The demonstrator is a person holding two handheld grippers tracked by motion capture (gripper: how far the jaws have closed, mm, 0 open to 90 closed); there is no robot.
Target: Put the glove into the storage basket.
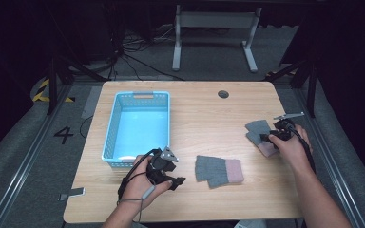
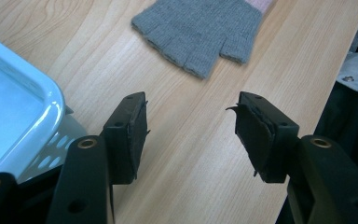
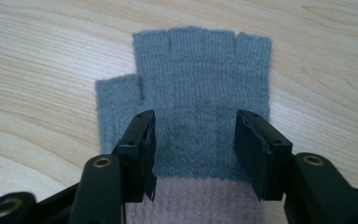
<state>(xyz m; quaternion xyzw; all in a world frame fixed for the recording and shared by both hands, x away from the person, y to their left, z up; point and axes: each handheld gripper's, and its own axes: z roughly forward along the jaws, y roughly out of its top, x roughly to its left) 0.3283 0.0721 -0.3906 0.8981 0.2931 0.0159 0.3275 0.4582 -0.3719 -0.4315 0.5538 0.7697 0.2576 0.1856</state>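
— Where's the right gripper (image 3: pixel 195 140)?
— Jaws spread wide over a grey fingerless glove (image 3: pixel 200 84) lying flat near the table's (image 1: pixel 204 114) right edge — nothing pinched.
— The left gripper (image 2: pixel 191 130)?
— Released, beside the blue basket (image 1: pixel 138 126).

High view above table (image 1: pixel 204 114); gripper views close over gloves.

black tongs (image 3: pixel 195 154), brass screws, trailing black cable

Two gloves (image 1: pixel 218 170) (image 1: pixel 260 134) right of basket (image 1: pixel 137 124)
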